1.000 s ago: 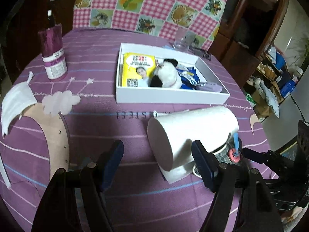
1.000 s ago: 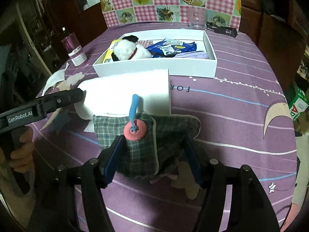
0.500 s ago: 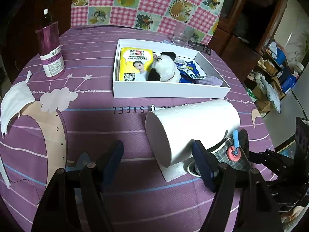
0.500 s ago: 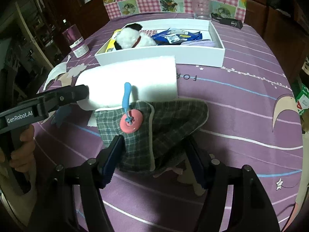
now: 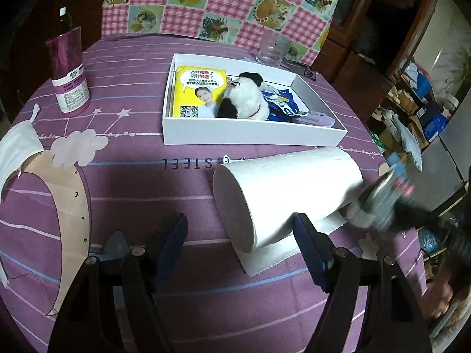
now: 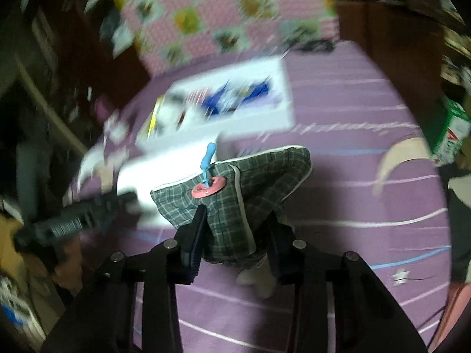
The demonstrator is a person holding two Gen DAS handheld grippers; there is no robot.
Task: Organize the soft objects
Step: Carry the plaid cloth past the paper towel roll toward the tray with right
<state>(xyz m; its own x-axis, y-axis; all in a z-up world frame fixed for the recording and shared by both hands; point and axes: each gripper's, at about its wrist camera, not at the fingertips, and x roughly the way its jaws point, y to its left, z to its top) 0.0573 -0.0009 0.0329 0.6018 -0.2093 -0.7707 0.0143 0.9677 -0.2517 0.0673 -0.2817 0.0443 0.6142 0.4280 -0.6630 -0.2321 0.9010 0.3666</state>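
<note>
Right gripper (image 6: 235, 232): fingers pinched on a grey-green plaid fabric item (image 6: 235, 185) with a pink ring and blue tab, lifted clear of the purple-clothed table (image 6: 353, 206); view motion-blurred.

Left gripper (image 5: 241, 235): fingers spread wide, holding nothing, low over the table, its right finger (image 5: 309, 247) at the near end of a white paper towel roll (image 5: 282, 191) lying on its side.

White box (image 5: 250, 138) beyond the roll: contains a yellow tissue pack (image 5: 197, 91), a panda plush (image 5: 244, 100) and blue packets (image 5: 279, 103).
</note>
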